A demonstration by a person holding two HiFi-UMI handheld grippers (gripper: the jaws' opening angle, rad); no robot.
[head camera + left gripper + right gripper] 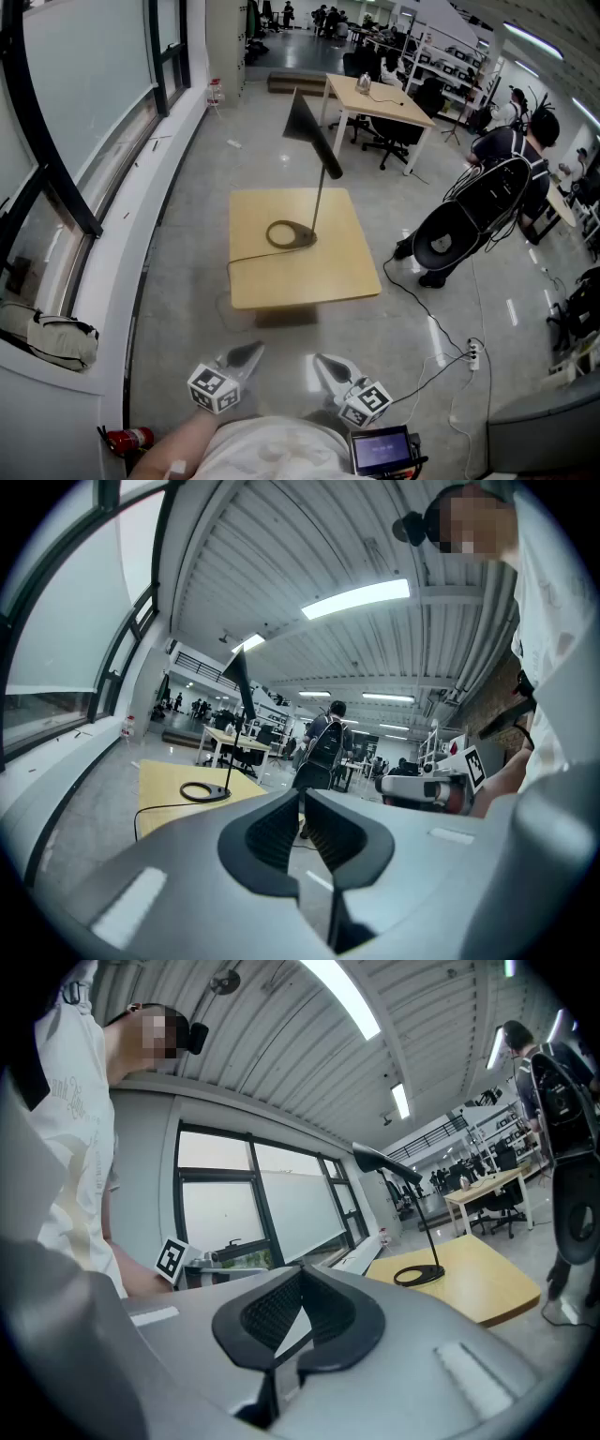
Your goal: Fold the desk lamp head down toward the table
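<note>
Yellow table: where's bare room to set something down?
The table is bare right of the lamp stem and along the front, below the cord. The ring base and cord crowd the centre-left.

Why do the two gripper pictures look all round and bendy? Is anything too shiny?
Left gripper view: the wide lens bends the long white ceiling light and darkens the corners. Right gripper view: same bending; the thin black desk lamp shows as a dark shape. Head view: much straighter, with white glare on the glossy grey floor.
</note>
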